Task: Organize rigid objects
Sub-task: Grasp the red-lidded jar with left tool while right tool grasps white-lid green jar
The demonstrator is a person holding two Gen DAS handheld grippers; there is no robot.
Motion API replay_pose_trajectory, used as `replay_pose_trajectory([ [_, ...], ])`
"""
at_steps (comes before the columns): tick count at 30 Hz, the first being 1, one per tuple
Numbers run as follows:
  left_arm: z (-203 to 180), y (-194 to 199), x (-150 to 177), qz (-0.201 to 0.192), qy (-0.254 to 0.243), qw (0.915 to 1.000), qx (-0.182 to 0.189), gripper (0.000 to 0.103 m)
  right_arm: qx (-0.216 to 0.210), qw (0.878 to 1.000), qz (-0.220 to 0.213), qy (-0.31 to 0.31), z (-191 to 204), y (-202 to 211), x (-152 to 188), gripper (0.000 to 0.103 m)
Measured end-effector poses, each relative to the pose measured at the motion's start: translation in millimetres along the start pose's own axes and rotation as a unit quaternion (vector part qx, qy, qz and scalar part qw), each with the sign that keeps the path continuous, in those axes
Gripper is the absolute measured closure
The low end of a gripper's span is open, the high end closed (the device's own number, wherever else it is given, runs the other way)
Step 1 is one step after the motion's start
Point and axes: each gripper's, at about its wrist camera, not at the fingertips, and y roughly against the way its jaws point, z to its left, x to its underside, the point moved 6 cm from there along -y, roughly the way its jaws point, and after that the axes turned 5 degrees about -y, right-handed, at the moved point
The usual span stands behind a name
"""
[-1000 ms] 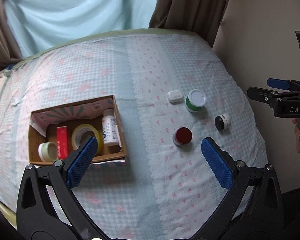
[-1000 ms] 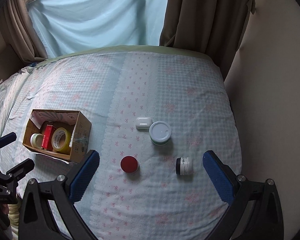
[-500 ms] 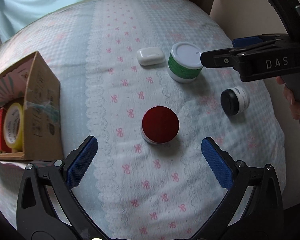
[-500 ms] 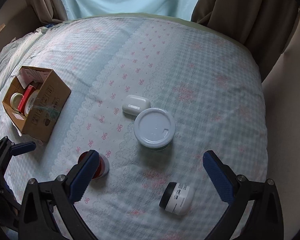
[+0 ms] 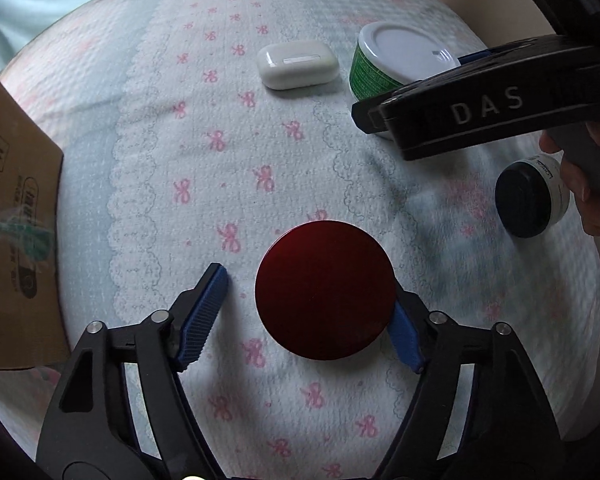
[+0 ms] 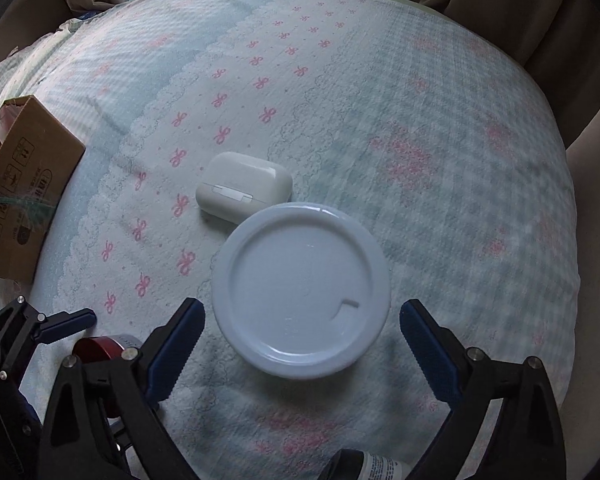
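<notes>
A red-lidded jar (image 5: 325, 290) stands on the bedspread between the fingers of my left gripper (image 5: 306, 318). The jaws are open around it; the right pad looks close to or touching the jar, the left pad stands clear. A white-lidded green jar (image 6: 301, 296) sits between the open fingers of my right gripper (image 6: 302, 338), neither pad touching. It also shows in the left wrist view (image 5: 396, 64), partly behind the right gripper's body. A white earbud case (image 6: 244, 187) lies just beyond it. A small black-lidded white jar (image 5: 531, 199) lies on its side at the right.
A cardboard box (image 6: 18, 188) stands at the left on the bed, its contents mostly hidden. The bedspread (image 6: 420, 120) slopes off at the right toward a beige wall. Curtains hang behind the bed.
Both grippers have come down and forward onto the bed. The left one now straddles the red-lidded jar with narrower jaws; the right one straddles the white-lidded jar.
</notes>
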Motion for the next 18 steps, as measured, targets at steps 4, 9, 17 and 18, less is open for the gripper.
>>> replay_pose_trajectory([
  [4,-7.2,2.3,-1.7,-0.010,-0.012,0.9999,-0.001,0.051,-0.008,1.000,0.011,-0.008,-2.4,-10.5,-3.5,0.033],
  [9,-7.0,-0.9,-3.6,-0.010,0.003,0.9999,0.003,0.051,-0.010,1.000,0.006,-0.007,-5.5,-11.6,-4.6,0.036],
  [17,-1.5,5.9,-6.3,-0.017,0.008,0.9998,0.008,0.051,-0.008,1.000,0.003,-0.012,-5.0,-7.9,-1.9,0.037],
  [18,-0.7,7.9,-7.6,-0.020,0.007,0.9997,0.007,0.051,-0.008,1.000,0.004,-0.016,-5.9,-7.1,-0.9,0.037],
])
